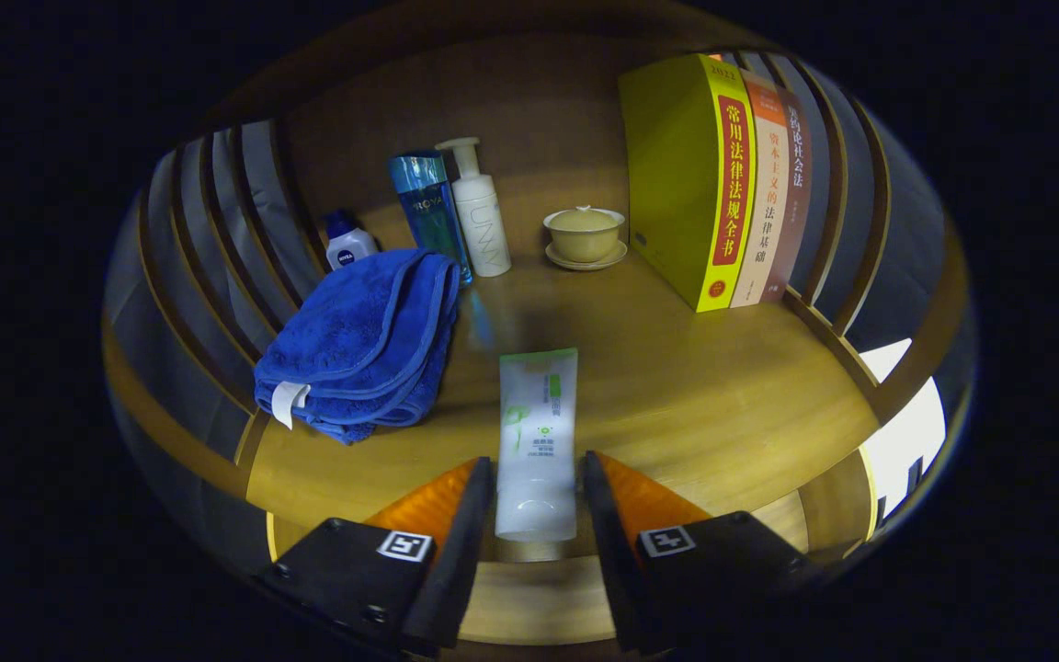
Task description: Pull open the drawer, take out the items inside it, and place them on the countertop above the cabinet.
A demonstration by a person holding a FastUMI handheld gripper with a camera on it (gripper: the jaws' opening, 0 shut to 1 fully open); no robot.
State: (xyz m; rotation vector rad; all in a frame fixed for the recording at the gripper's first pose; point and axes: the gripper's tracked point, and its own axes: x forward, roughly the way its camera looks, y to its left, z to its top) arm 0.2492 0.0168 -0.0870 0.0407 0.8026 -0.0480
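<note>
A white tube (537,432) with green print points away from me over the wooden countertop (723,395). Its cap end sits between the fingers of my gripper (538,469), which is shut on it, both fingers tight against its sides. The tube's far end reaches out beyond the fingertips over the middle of the counter. A folded blue towel (359,345) lies on the counter to the left of the tube, ahead of the left finger. The drawer is out of sight.
At the back stand a small blue-capped bottle (347,244), a tall blue bottle (428,211), a white pump bottle (479,216) and a lidded cup on a saucer (584,234). Upright books (723,184) fill the back right. Slatted rails (217,230) bound both sides.
</note>
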